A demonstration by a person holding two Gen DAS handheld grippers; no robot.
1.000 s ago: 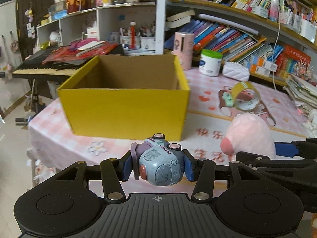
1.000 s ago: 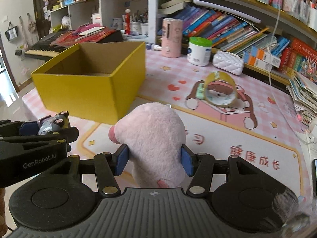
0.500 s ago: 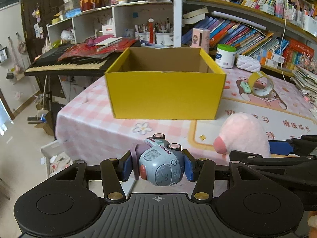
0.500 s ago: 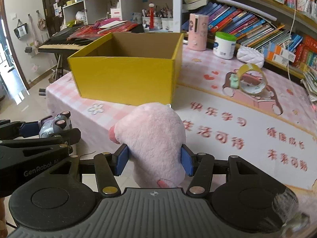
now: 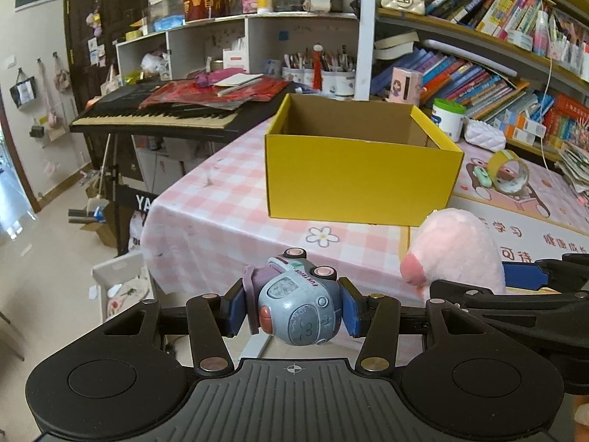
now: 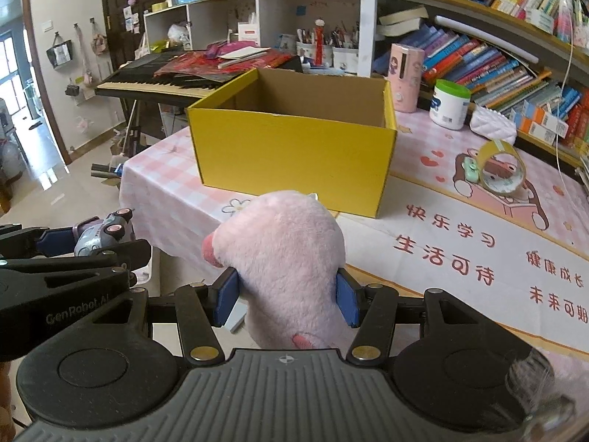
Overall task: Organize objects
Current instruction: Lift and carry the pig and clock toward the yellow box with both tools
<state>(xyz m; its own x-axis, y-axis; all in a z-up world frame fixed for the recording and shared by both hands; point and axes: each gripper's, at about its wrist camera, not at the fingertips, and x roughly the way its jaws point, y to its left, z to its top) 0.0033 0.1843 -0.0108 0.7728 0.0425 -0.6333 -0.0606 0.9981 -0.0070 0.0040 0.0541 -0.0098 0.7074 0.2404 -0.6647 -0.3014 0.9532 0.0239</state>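
My left gripper [image 5: 294, 309] is shut on a small grey-blue toy car [image 5: 296, 305], held in the air off the table's near edge. My right gripper [image 6: 287, 294] is shut on a pink plush toy [image 6: 283, 258], which also shows at the right of the left wrist view [image 5: 456, 254]. The toy car and left gripper appear at the left of the right wrist view [image 6: 99, 235]. An open yellow cardboard box [image 5: 362, 173] [image 6: 294, 147] stands on the pink checked tablecloth ahead of both grippers; the part of its inside that shows is bare.
A tape roll [image 6: 500, 167], a white jar with a green lid [image 6: 449, 105], a pink cylinder [image 6: 405, 73] and a white quilted pouch [image 6: 493, 125] lie beyond the box. Bookshelves [image 5: 478, 66] run along the right. A keyboard piano [image 5: 158, 116] stands at left, floor clutter [image 5: 106, 217] beneath.
Both grippers have drawn back from the table with their toys still held. The yellow box now looks smaller and farther, and more floor shows at the left.
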